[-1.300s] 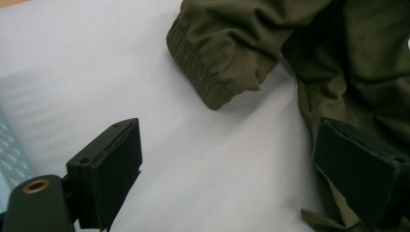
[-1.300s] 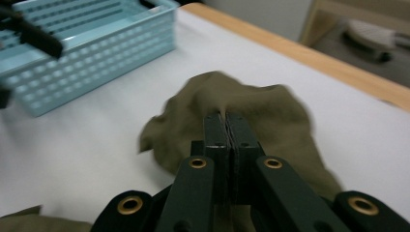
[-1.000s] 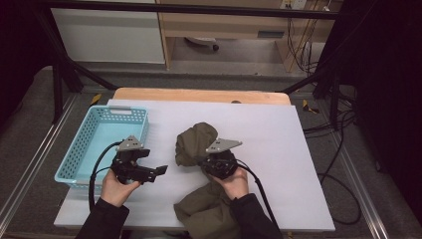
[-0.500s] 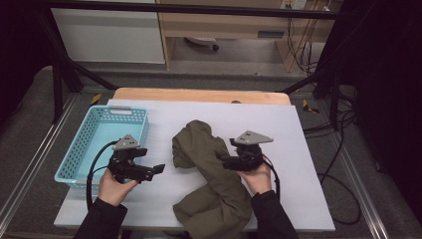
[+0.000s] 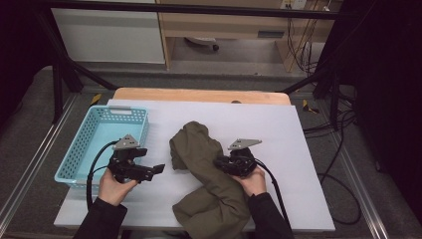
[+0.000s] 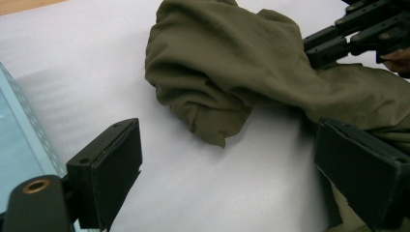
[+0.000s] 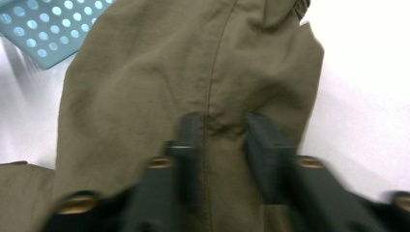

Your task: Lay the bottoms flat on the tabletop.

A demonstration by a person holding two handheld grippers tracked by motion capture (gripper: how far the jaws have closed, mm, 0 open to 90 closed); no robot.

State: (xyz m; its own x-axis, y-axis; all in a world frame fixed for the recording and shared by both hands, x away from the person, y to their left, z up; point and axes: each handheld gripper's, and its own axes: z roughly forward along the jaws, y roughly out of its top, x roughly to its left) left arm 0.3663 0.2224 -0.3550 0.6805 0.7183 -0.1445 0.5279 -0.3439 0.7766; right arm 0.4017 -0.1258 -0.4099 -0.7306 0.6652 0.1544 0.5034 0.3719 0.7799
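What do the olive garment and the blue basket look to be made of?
Olive garment: woven cloth, probably cotton or a blend; matte, with soft creases and a stitched seam. Blue basket: looks like moulded plastic, lightly glossy, with rigid walls pierced by regular round holes.

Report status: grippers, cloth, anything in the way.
Right gripper just closing, pinching cloth fold. Left gripper open, beside cloth. Basket far left, no obstruction.
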